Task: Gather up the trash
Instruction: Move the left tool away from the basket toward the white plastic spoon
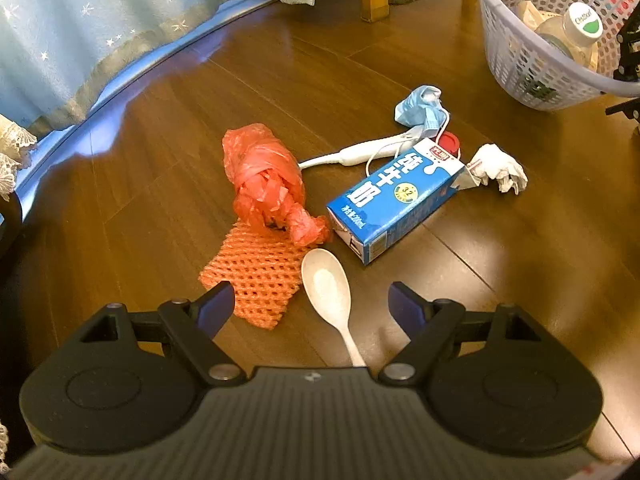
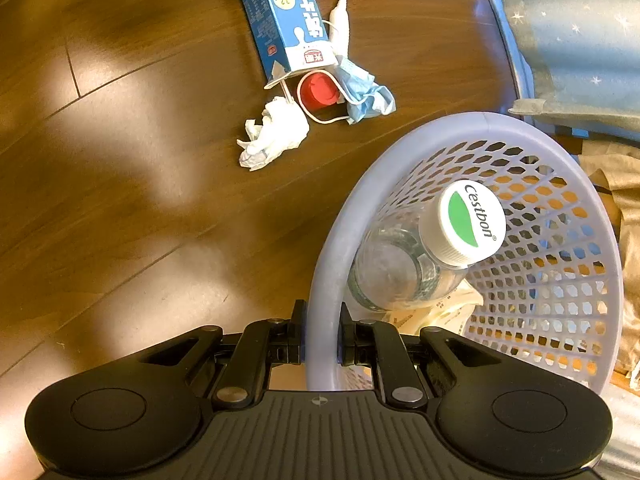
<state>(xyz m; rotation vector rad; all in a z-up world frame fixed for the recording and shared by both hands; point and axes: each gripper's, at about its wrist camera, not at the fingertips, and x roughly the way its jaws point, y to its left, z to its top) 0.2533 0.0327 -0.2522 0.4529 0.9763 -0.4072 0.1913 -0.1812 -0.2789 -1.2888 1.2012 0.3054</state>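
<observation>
Trash is lying scattered on the wooden floor [image 1: 160, 208] — white spoon [image 1: 326, 284] nearest, orange foam net [image 1: 256, 280] just left of it, milk carton [image 1: 394, 204] farther right. Left hand-held gripper [image 1: 312, 304] is hanging wide apart, holding nothing; straddling the spoon's bowl squarely before closing would serve best. Right hand-held gripper [image 2: 321, 332] is clamping the basket [image 2: 340, 240] rim — steadying it.

The spoon [image 1: 326, 284] handle's end is hidden behind the gripper body, and the basket [image 1: 516, 52] is cut off at the picture's edge.
</observation>
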